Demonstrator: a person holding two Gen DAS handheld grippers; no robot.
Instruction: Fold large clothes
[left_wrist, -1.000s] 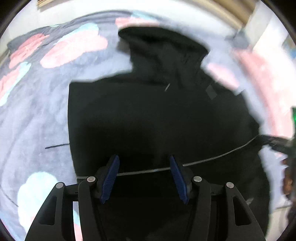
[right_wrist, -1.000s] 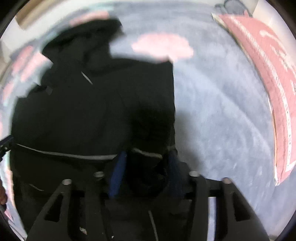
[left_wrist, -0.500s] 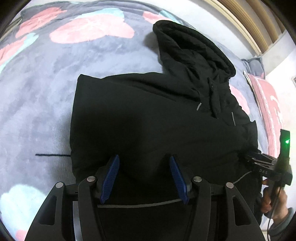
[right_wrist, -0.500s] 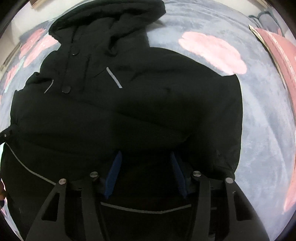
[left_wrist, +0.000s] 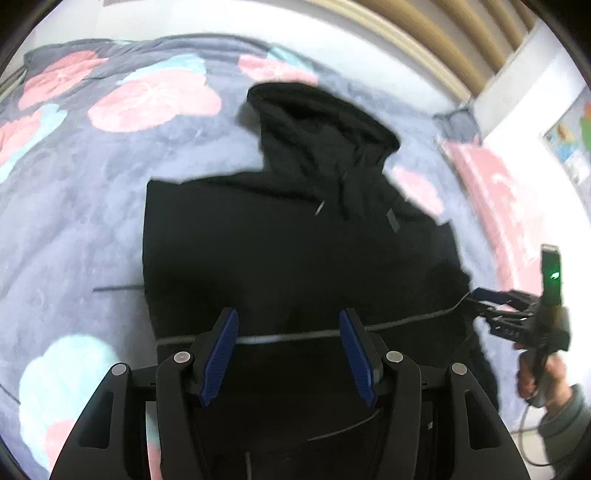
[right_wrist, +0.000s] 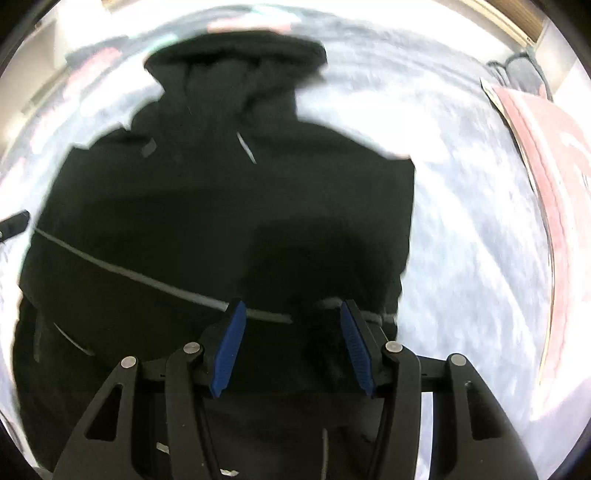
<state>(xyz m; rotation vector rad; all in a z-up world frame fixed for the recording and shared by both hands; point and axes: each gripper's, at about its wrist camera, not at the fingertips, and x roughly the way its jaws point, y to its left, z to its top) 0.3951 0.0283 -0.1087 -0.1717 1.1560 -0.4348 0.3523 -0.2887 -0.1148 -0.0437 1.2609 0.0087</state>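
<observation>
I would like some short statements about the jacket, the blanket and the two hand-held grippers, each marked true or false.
1. The jacket is black. True.
2. The jacket lies on a bare wooden floor. False: it lies on a grey blanket with pink and pale blue shapes.
3. The left hand-held gripper is open. True.
4. The right hand-held gripper is shut on a sleeve. False: its jaws stand apart.
5. The hood points away from both cameras. True.
</observation>
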